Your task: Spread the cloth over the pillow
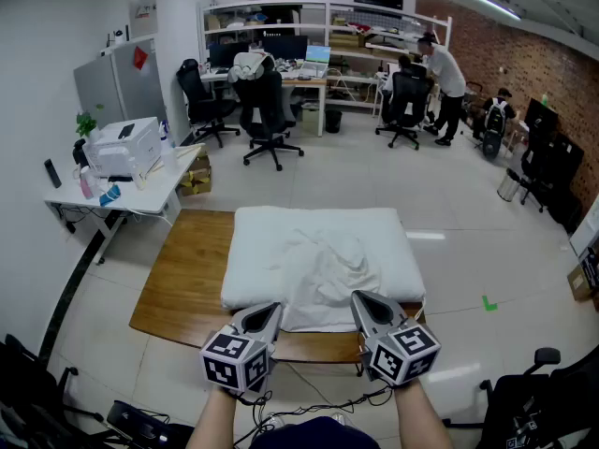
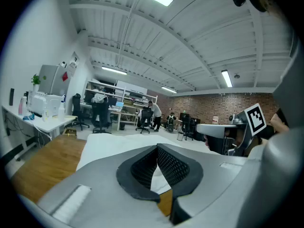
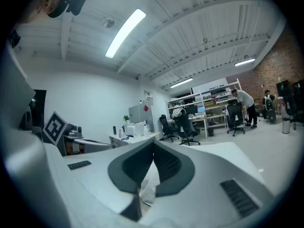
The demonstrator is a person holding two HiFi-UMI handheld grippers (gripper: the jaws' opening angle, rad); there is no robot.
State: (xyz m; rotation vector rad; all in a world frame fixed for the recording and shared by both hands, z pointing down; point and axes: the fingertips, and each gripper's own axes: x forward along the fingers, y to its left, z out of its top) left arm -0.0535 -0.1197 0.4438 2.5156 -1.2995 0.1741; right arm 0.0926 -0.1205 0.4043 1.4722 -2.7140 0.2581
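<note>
The cloth [image 1: 323, 265] lies rumpled on the pillow [image 1: 267, 232], just beyond the pressed-together fingers of the left gripper [image 1: 274, 308] and right gripper [image 1: 360, 299], so spreading looks barely begun.

A pillow [image 1: 262, 241] lies on the counter [image 1: 182, 279], toward its right side, leaving the counter's left part bare. The cloth [image 1: 323, 274] lies bunched on the pillow's near middle and hangs over its near edge. The left claw [image 1: 273, 309] is clamped on the cloth's near left corner and the right claw [image 1: 360, 299] on its near right corner, side by side at the counter's near edge. To the far left stands a second counter [image 1: 150, 190] with a printer [image 1: 122, 146] on it. Behind, across the floor, chairs [image 1: 267, 110] stand before desks. A person [image 1: 445, 73] stands at the far right.
</note>
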